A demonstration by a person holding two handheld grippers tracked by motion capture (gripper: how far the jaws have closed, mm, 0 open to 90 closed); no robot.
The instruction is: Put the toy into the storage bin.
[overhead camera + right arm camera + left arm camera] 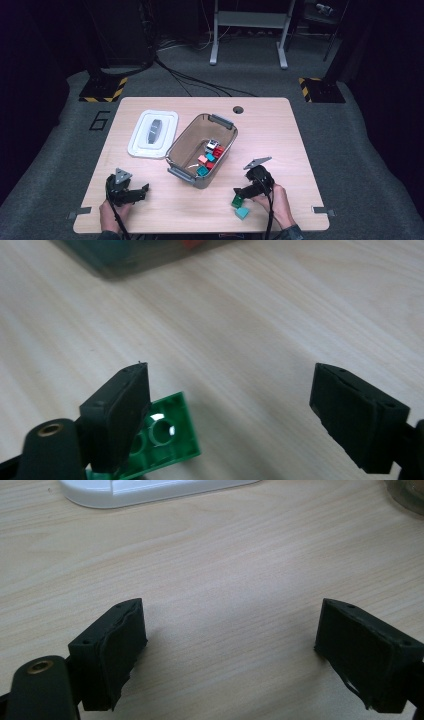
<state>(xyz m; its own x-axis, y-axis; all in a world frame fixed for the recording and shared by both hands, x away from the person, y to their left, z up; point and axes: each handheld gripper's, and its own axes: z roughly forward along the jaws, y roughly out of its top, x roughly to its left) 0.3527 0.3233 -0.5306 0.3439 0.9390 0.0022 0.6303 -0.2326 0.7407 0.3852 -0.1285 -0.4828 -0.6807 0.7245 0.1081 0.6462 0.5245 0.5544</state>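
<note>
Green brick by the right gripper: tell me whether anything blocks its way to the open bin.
Nothing visible does. The green brick lies on bare table beside the right gripper, whose fingers are open. Bare wood runs from it to the bin. The bin's near wall must be cleared, and its lid lies off to the far side.

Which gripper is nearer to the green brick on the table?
The right. The right gripper is open just beside the green brick, which lies by one of its jaws. The left gripper is open too, far across the table near its left front corner.
</note>
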